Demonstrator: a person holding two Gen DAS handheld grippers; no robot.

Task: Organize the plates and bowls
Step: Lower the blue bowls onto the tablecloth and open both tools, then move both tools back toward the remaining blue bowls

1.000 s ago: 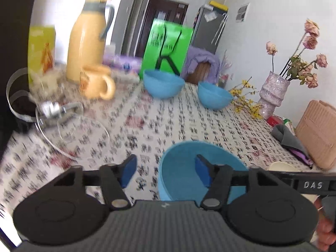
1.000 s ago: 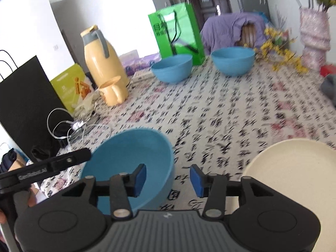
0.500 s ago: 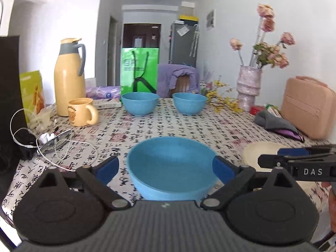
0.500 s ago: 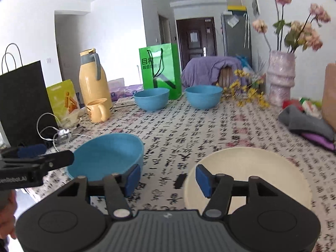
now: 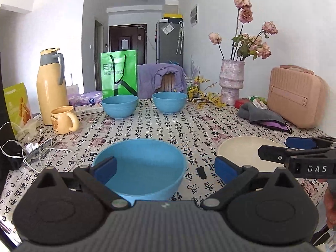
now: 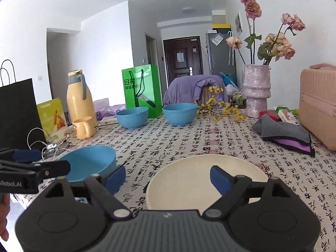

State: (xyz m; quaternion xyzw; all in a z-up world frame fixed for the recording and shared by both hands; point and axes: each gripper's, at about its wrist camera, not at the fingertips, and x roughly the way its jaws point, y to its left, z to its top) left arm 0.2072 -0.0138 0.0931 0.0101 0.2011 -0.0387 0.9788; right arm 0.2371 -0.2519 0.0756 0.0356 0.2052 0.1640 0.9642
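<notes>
On the bench (image 5: 189,130), under a cloth printed with black calligraphy, the biggest thing was a pink hard case (image 5: 296,96) at 2 o'clock in the left wrist view. A green paper bag (image 5: 119,73) stood at the far edge at 11 o'clock, with a yellow thermos jug (image 5: 50,86) at 10 o'clock and a vase of dried roses (image 5: 231,82) at 1 o'clock. A black paper bag (image 6: 17,113) stood at 9 o'clock in the right wrist view.

The nearest blue bowl (image 5: 139,169) sat at the bench's near edge, at 6 o'clock in the left wrist view, between the spread fingers of the left tongs (image 5: 166,167); neither blue pad visibly pressed its wall. Just to its right lay a cream plate (image 6: 208,180), flat on the cloth, with the right tongs (image 6: 168,177) spread wide over its near rim and pinching nothing. Bowl and plate lay near each other but apart.

Two more blue bowls stood well back at 12 o'clock: the left far bowl (image 5: 119,106) before the green bag, the right far bowl (image 5: 169,101) beside it, apart. A folded grey cloth (image 5: 260,114) lay beside the case, a yellow mug (image 5: 64,119) beside the jug, and white cables (image 5: 33,153) trailed at 9 o'clock.
</notes>
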